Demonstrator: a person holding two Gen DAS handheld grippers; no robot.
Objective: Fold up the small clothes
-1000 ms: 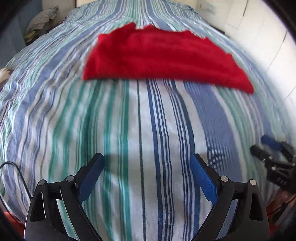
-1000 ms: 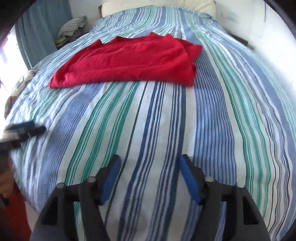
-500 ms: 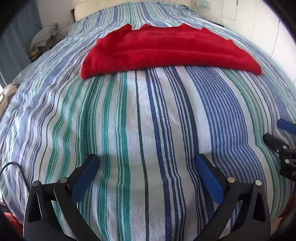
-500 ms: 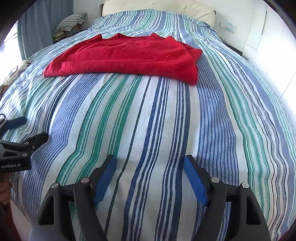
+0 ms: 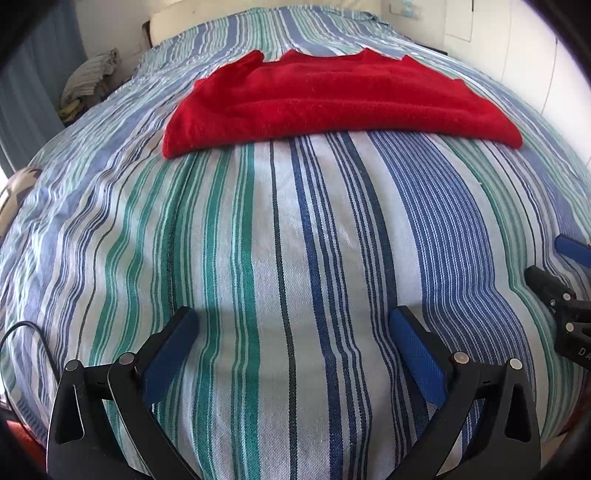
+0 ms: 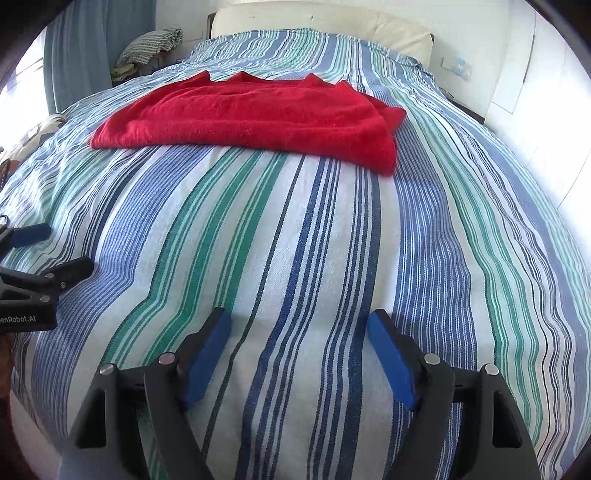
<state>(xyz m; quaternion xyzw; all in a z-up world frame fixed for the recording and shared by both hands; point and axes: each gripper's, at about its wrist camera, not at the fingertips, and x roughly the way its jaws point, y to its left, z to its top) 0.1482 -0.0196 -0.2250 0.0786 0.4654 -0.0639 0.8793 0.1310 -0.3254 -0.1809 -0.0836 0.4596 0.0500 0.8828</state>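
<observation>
A red knitted garment [image 5: 332,99] lies folded flat across the far half of the striped bed cover [image 5: 295,240], its long folded edge facing me. My left gripper [image 5: 293,317] hovers over bare cover well short of it, jaws wide open and empty. My right gripper [image 6: 299,315] is also open with nothing between its blue pads, equally short of the red garment [image 6: 251,118]. Each gripper shows at the edge of the other's view: the right gripper [image 5: 554,258] and the left gripper [image 6: 62,247].
A cream headboard [image 6: 321,22] closes the far end of the bed. A heap of striped cloth [image 6: 151,44] sits beside a blue curtain at the far left. White wall and cupboard doors run along the right. A black cable [image 5: 22,328] loops at the lower left.
Both grippers' jaws have spread a little wider. Both views have tilted up slightly, so more of the headboard and far wall shows. The red garment has not moved.
</observation>
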